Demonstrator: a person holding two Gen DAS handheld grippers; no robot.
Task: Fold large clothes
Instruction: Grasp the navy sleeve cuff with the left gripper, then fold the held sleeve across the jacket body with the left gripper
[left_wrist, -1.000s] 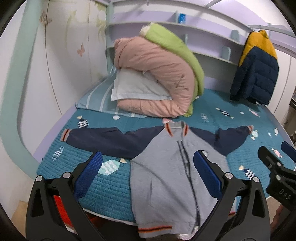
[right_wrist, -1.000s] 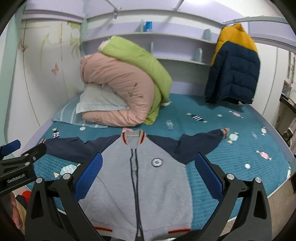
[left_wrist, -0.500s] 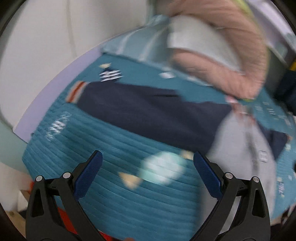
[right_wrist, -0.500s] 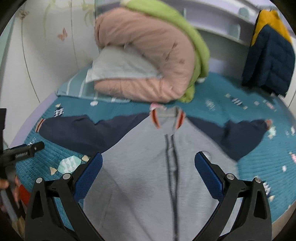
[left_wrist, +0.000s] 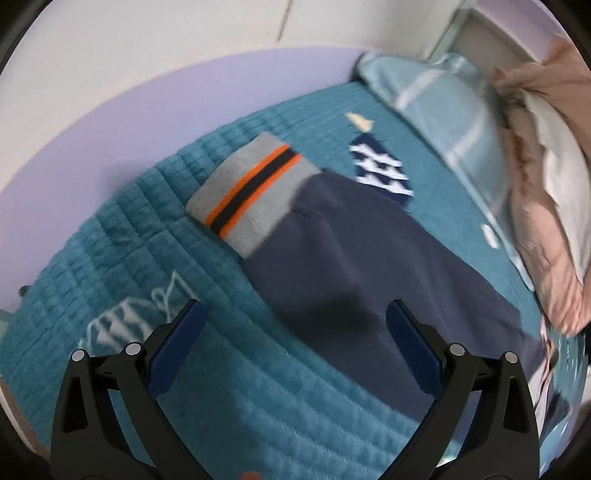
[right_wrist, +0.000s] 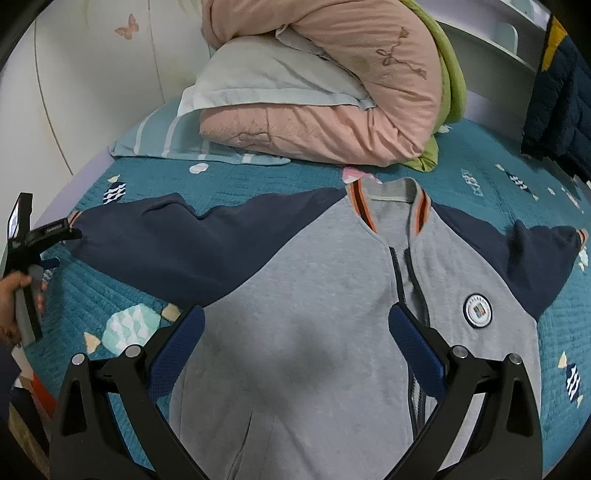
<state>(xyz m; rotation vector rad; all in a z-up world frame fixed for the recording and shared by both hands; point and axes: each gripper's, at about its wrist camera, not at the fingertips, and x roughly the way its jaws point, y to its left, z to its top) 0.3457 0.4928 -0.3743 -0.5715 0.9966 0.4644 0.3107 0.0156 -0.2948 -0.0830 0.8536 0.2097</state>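
Left gripper (left_wrist: 291, 343) jaws spread above sleeve (left_wrist: 362, 266); right gripper (right_wrist: 295, 343) likewise. Risk: pinching bedcover (left_wrist: 110, 258) too.

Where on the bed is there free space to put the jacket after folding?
The bedspread is bare between the jacket collar and the hanging coat, and also below the left sleeve, near the bed edge. The head end is crowded: pillows and a folded quilt are piled there.
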